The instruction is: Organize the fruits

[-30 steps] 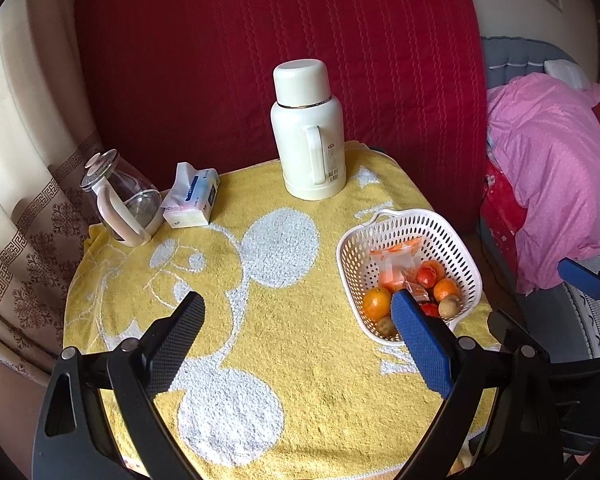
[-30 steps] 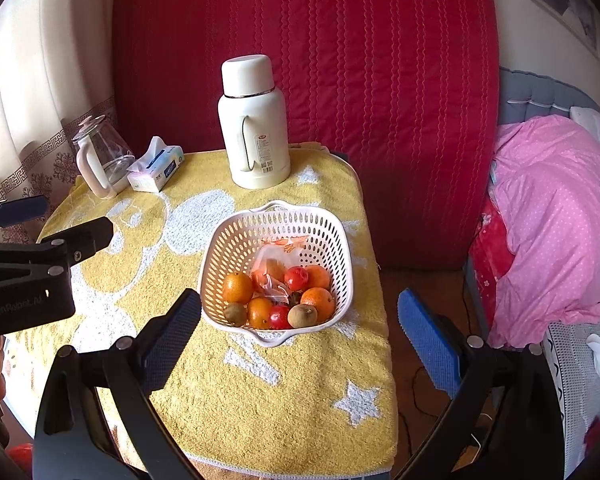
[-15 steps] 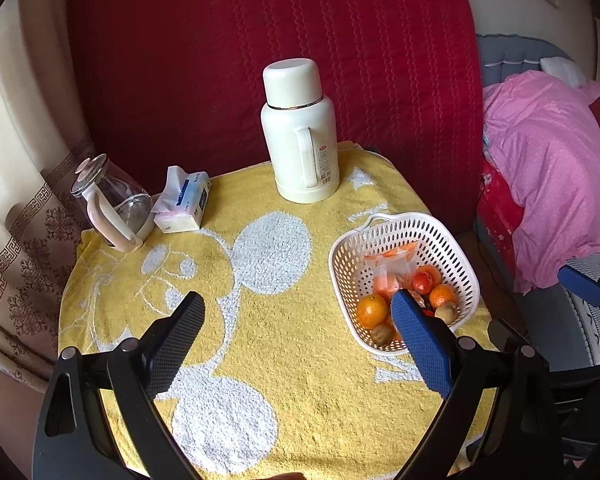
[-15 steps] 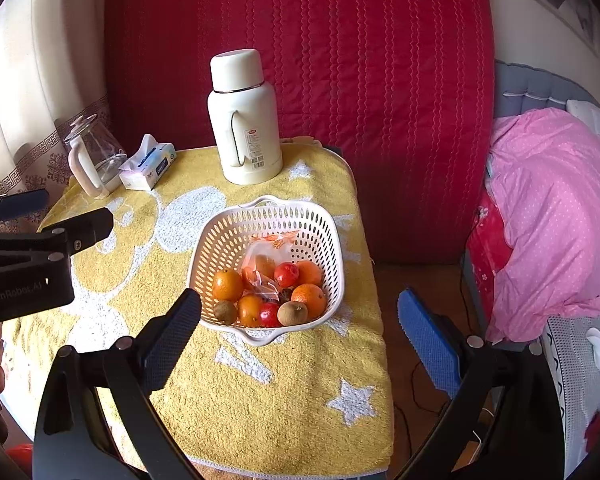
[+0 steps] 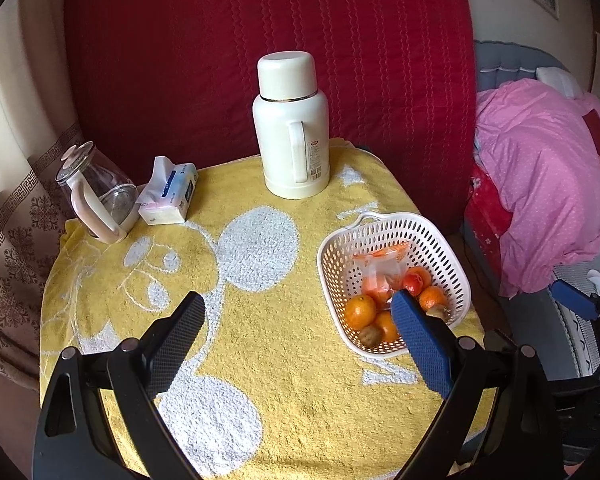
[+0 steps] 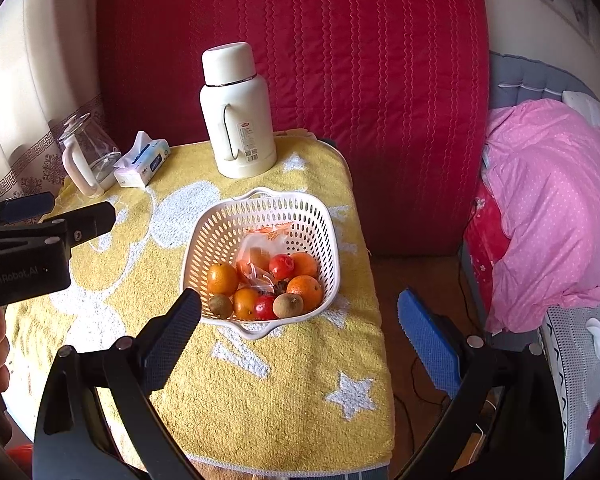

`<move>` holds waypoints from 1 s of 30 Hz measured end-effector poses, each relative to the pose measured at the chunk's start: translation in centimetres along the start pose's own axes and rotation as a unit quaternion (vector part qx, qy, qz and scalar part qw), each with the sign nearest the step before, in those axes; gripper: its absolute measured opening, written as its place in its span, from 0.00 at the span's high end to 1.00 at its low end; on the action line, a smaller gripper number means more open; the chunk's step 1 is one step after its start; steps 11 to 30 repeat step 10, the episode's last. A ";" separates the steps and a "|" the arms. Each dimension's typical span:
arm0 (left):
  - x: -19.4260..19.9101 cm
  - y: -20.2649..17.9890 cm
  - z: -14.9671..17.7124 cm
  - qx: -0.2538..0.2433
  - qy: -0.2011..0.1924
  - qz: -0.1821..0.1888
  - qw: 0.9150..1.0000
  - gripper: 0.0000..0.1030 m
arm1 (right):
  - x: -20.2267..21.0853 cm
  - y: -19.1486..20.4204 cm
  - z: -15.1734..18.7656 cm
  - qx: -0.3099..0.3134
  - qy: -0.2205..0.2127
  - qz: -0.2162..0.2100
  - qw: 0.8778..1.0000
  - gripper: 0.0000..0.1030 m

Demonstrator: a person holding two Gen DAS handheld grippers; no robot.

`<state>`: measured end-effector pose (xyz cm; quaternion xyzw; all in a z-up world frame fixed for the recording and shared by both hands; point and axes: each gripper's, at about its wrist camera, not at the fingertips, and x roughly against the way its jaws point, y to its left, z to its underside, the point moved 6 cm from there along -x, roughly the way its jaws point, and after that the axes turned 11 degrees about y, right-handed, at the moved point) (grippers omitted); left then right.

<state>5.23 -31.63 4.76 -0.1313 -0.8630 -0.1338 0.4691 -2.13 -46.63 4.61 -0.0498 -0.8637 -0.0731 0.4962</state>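
Observation:
A white perforated basket [image 5: 432, 236] [image 6: 220, 236] stands on the right side of a small table under a yellow towel [image 5: 260, 320] [image 6: 260, 380]. In it lie several oranges [image 6: 222, 278], red fruits [image 6: 281, 266], two brown kiwis [image 6: 288, 306] and a clear plastic bag [image 6: 260, 246]. My left gripper [image 5: 296, 336] is open and empty above the towel, left of the basket. My right gripper [image 6: 298, 334] is open and empty, above the basket's near rim. The left gripper also shows at the left edge of the right wrist view [image 6: 28, 216].
A cream thermos [image 5: 292, 132] [image 6: 238, 112] stands at the back of the table. A glass kettle [image 5: 96, 196] [image 6: 86, 156] and a tissue pack [image 5: 168, 196] [image 6: 142, 160] sit at the back left. A red quilted backing is behind, and a pink blanket [image 5: 548, 184] lies at the right.
Both grippers have drawn back and up a little, so the table and basket look slightly smaller and farther. Nothing on the table has moved. Both stay open.

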 end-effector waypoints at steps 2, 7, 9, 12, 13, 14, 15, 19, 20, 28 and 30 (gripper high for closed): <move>-0.2 0.0 0.1 -0.007 0.004 -0.004 1.000 0.09 | 0.0 0.1 0.1 0.000 0.002 0.000 1.000 0.03; -0.3 0.0 0.5 -0.011 0.011 -0.004 1.000 0.09 | -0.1 0.4 0.4 -0.001 0.007 0.000 1.000 0.03; -0.3 0.2 0.7 -0.010 0.012 -0.002 1.000 0.09 | -0.1 0.6 0.6 -0.002 0.009 0.001 1.000 0.03; -0.2 0.4 0.8 -0.010 0.012 -0.002 1.000 0.09 | -0.1 0.7 0.7 -0.003 0.010 0.001 1.000 0.03; -0.2 0.4 0.8 -0.010 0.012 -0.002 1.000 0.09 | -0.1 0.7 0.7 -0.003 0.010 0.001 1.000 0.03; -0.2 0.4 0.8 -0.010 0.012 -0.002 1.000 0.09 | -0.1 0.7 0.7 -0.003 0.010 0.001 1.000 0.03; -0.2 0.4 0.8 -0.010 0.012 -0.002 1.000 0.09 | -0.1 0.7 0.7 -0.003 0.010 0.001 1.000 0.03; -0.2 0.4 0.8 -0.010 0.012 -0.002 1.000 0.09 | -0.1 0.7 0.7 -0.003 0.010 0.001 1.000 0.03; -0.2 0.4 0.8 -0.010 0.012 -0.002 1.000 0.09 | -0.1 0.7 0.7 -0.003 0.010 0.001 1.000 0.03; -0.2 0.4 0.8 -0.010 0.012 -0.002 1.000 0.09 | -0.1 0.7 0.7 -0.003 0.010 0.001 1.000 0.03; -0.2 0.4 0.8 -0.010 0.012 -0.002 1.000 0.09 | -0.1 0.7 0.7 -0.003 0.010 0.001 1.000 0.03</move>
